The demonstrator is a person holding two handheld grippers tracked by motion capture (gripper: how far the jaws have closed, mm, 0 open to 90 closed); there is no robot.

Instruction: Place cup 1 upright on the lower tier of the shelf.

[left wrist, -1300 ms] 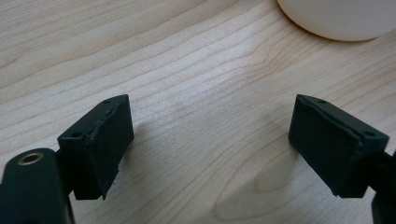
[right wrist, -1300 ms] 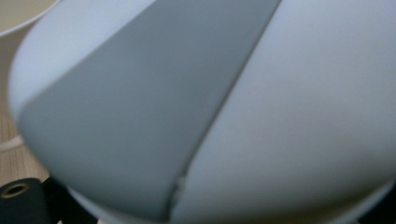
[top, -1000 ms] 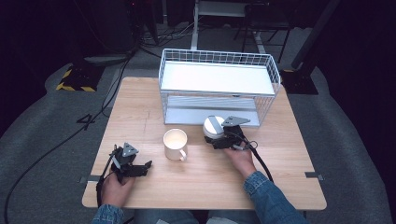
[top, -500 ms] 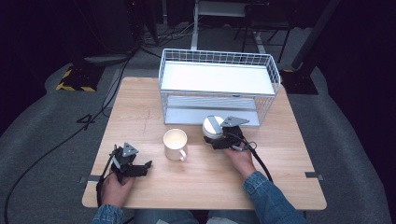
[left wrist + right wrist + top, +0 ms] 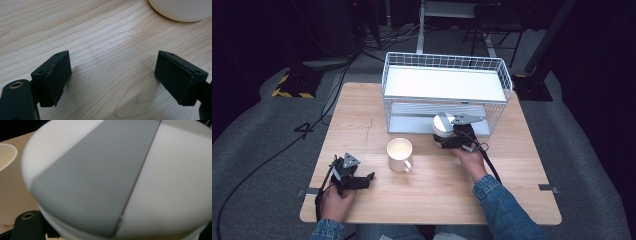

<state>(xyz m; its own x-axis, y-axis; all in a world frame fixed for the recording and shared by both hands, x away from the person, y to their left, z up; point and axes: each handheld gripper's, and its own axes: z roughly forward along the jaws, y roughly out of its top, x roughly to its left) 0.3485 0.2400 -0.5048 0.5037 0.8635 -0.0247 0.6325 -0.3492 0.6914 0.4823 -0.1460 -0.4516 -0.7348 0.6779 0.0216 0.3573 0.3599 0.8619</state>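
At table centre: mug [image 5: 400,154]; at its 2 o'clock, right gripper [image 5: 451,134] clamped on white-and-grey container [image 5: 442,124], unmoved since earlier; at 8 o'clock, left gripper [image 5: 354,176] open, idle.

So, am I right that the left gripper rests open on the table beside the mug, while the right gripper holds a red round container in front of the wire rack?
Not quite: the round container held by the right gripper is white and grey, not red, as the right gripper view shows. The rest holds: the left gripper rests open on the table beside the mug, before the wire rack.
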